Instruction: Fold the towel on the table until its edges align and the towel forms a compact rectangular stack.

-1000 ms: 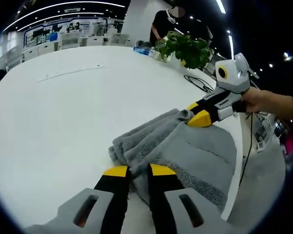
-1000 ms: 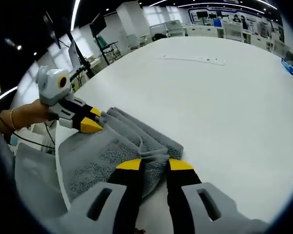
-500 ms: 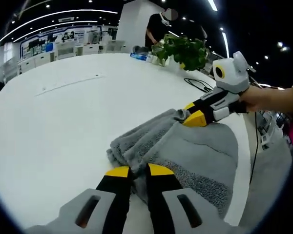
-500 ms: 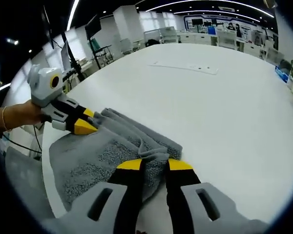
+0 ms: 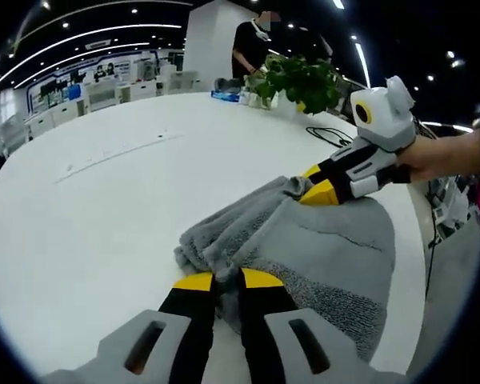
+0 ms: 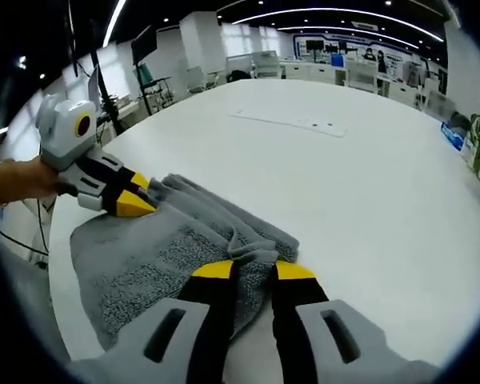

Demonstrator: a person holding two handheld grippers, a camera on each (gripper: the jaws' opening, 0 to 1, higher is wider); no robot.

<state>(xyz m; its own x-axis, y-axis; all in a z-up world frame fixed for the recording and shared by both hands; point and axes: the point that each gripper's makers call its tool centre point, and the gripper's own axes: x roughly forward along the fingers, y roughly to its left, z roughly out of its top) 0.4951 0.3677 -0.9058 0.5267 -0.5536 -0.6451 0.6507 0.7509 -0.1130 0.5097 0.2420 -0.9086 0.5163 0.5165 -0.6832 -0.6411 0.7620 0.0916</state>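
**Q:** Left gripper [image 5: 218,279], what's it doing? Jaws look almost together.

**A:** Yep, in the left gripper view its yellow-tipped jaws are pinched on the near corner of the grey towel [image 5: 320,256], fabric bunched right between the tips. Same deal for the right gripper [image 6: 254,270] in the right gripper view: jaws nearly closed, clamped on a folded corner of the towel [image 6: 156,260].

**Q:** So where's the towel relative to them?

**A:** It lies on the white table [image 5: 88,216], spread flat just ahead of each gripper and off to the side toward the table edge. A ridge of bunched folds runs between the two grippers. From the left one you can see the right gripper [image 5: 318,190] come in from the right, tips on the far end of that ridge, with a hand [image 5: 444,156] behind it. From the right one, the left gripper [image 6: 134,202] sits at the far end too, touching the towel.

**Q:** Anything else around?

**A:** Beyond the left gripper, a leafy green plant [image 5: 300,80] stands at the far table edge, a black cable [image 5: 324,136] lies near it, and a person [image 5: 252,44] stands behind.
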